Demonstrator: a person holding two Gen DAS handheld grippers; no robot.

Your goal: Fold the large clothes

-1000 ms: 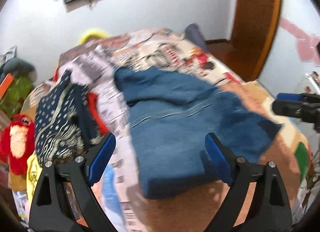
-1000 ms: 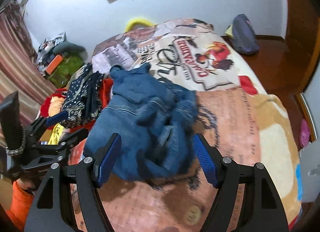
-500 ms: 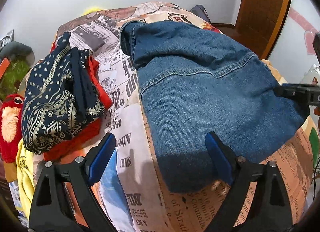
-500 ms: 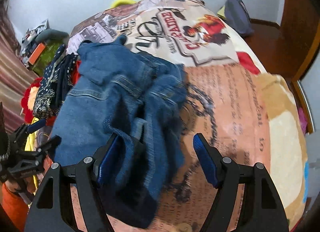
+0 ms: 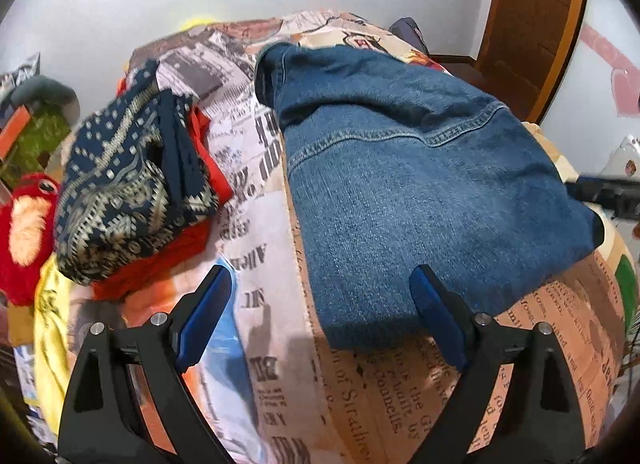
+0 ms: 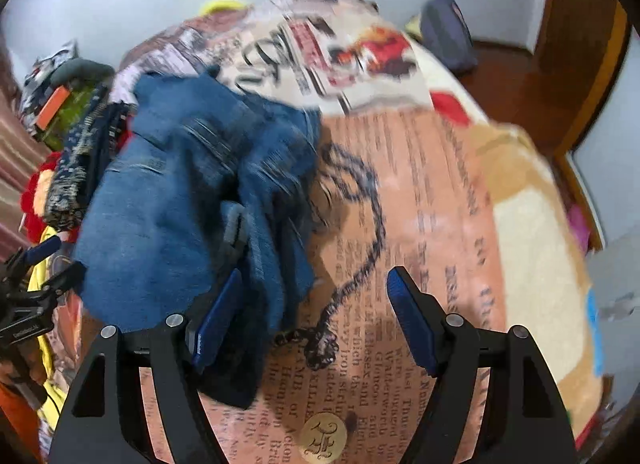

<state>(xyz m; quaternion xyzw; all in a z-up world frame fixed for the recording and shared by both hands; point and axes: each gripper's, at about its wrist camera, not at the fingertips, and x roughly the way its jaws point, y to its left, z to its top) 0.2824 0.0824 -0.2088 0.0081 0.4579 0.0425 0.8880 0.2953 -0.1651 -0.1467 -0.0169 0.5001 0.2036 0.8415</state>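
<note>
A blue denim garment (image 5: 416, 184) lies folded on the newspaper-print bedspread (image 5: 260, 232). In the left wrist view it is smooth and flat, and my left gripper (image 5: 320, 316) is open and empty just above its near edge. In the right wrist view the denim garment (image 6: 180, 200) shows bunched folds on its right side. My right gripper (image 6: 312, 320) is open and empty, its left finger over the garment's near corner. The right gripper also shows at the right edge of the left wrist view (image 5: 612, 192).
A stack of folded clothes, navy patterned (image 5: 128, 184) over red, lies left of the denim. A red plush toy (image 5: 24, 232) and yellow cloth sit at the bed's left edge. A wooden door (image 5: 536, 24) and a dark bag (image 6: 448, 36) are beyond the bed.
Both grippers have moved down close to the denim garment's near edge. The garment now lies flatter. Both stay open.
</note>
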